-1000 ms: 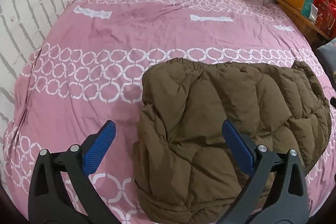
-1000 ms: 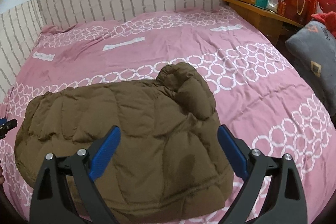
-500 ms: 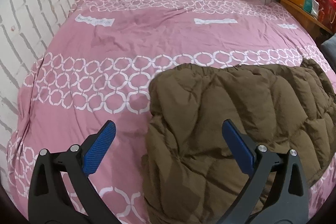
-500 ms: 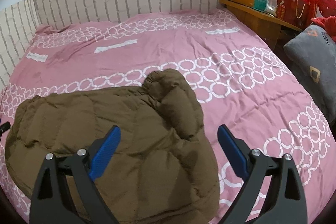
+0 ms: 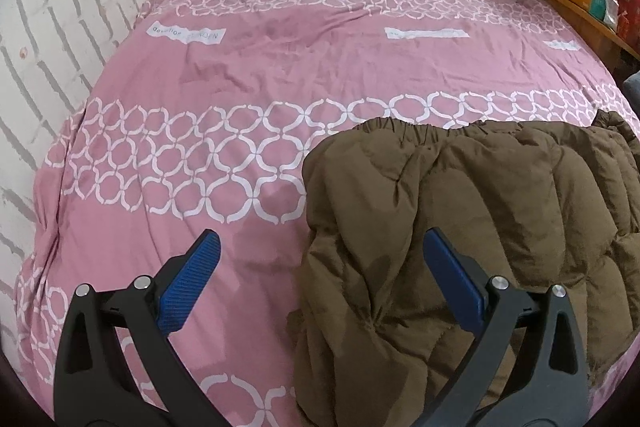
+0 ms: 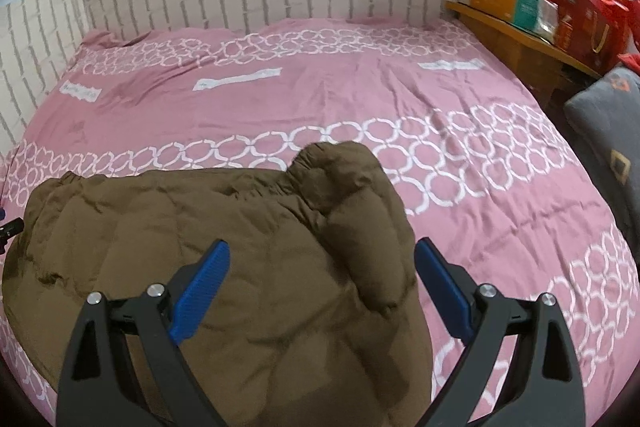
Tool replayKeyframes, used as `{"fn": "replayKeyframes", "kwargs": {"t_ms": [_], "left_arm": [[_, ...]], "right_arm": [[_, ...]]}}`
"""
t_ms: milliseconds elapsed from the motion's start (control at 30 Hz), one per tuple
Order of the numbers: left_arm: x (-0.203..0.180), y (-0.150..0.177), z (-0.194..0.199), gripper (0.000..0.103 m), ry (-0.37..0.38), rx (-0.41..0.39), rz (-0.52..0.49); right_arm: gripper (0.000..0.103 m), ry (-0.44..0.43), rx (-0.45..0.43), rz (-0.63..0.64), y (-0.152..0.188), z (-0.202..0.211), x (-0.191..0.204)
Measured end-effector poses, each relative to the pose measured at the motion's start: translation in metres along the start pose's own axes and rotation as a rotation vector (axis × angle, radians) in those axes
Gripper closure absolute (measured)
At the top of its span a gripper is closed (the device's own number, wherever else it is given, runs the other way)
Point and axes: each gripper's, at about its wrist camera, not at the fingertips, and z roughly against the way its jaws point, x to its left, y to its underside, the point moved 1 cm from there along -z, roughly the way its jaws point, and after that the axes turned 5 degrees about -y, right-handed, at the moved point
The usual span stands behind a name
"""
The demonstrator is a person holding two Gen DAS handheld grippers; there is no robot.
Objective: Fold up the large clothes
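Both grippers, left (image 5: 320, 271) and right (image 6: 322, 277), gape empty above brown puffer jacket (image 6: 224, 251) lying crosswise on pink bedspread (image 5: 280, 75); its label text is blurred.

Left gripper (image 5: 320, 275): jaws spread wide, nothing between them, tips pointing toward the far side of the scene.
Left gripper fingers (image 5: 190, 279): two blue ribbed pads on black arms, the left pad tilted right at its tip, the right pad tilted left.
Right gripper (image 6: 322, 283): jaws spread wide, nothing clamped, tips pointing toward the far side and slightly down.
Right gripper fingers (image 6: 442, 293): blue pads on black arms with silver pivot screws, well apart from each other.
Hands: out of view behind both tools.
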Motion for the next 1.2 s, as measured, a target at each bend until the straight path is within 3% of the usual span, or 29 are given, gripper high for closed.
{"fn": "replayKeyframes", "kwargs": {"t_ms": [167,300,367,400,433,533,600,667,767,833,867,900,967,1000,1033,1067,1133,1200], "left_arm": [[-0.005,0.002,-0.013,0.003,0.031,0.045,-0.001],[-0.016,0.004,-0.02,0.003,0.062,0.068,-0.028],[-0.022,0.004,-0.023,0.003,0.058,0.075,-0.044],[-0.023,0.005,-0.026,0.003,0.06,0.083,-0.049],[-0.024,0.006,-0.028,0.003,0.064,0.088,-0.049],[-0.022,0.006,-0.031,0.003,0.072,0.1,-0.039],[-0.018,0.005,-0.029,0.003,0.061,0.09,-0.025],[-0.01,0.003,-0.024,0.003,0.047,0.07,0.001],[-0.003,0.001,-0.02,0.003,0.066,0.062,0.031],[-0.005,0.003,-0.023,0.003,0.058,0.072,0.022],[-0.007,0.004,-0.025,0.003,0.046,0.079,0.014],[-0.009,0.005,-0.026,0.003,0.038,0.085,0.006],[-0.009,0.004,-0.025,0.003,0.044,0.084,0.0],[-0.008,0.003,-0.024,0.003,0.052,0.082,0.004],[-0.008,0.003,-0.023,0.003,0.063,0.08,0.011],[-0.007,0.002,-0.022,0.003,0.073,0.08,0.016],[-0.008,0.002,-0.021,0.003,0.084,0.081,0.021],[-0.012,0.003,-0.019,0.003,0.086,0.079,0.015]], "right_arm": [[0.01,0.017,0.033,0.043,-0.017,-0.021,0.003],[0.011,0.039,0.186,0.091,-0.02,-0.061,0.002],[0.028,0.056,0.265,0.11,-0.014,-0.08,0.002],[0.052,0.065,0.306,0.119,-0.008,-0.089,0.002],[0.065,0.055,0.317,0.117,-0.005,-0.092,0.002],[0.086,0.042,0.307,0.14,-0.003,-0.092,0.008],[0.091,0.073,0.216,0.145,-0.016,-0.075,0.009],[0.091,0.041,0.008,0.005,-0.042,-0.039,-0.005],[0.091,0.03,-0.188,-0.122,-0.064,-0.005,-0.016],[0.089,0.054,-0.065,-0.15,-0.067,-0.034,-0.025],[0.088,0.057,0.06,-0.162,-0.064,-0.061,-0.03],[0.086,0.086,0.243,-0.144,-0.053,-0.094,-0.031],[0.077,0.166,0.348,-0.041,-0.04,-0.111,-0.023],[0.068,0.186,0.351,-0.031,-0.038,-0.11,-0.02],[0.059,0.152,0.319,-0.067,-0.038,-0.1,-0.019],[0.052,0.095,0.265,-0.094,-0.04,-0.085,-0.017],[0.034,0.086,0.164,-0.076,-0.042,-0.048,-0.012],[0.025,0.094,0.107,-0.057,-0.041,-0.022,-0.015]]}}
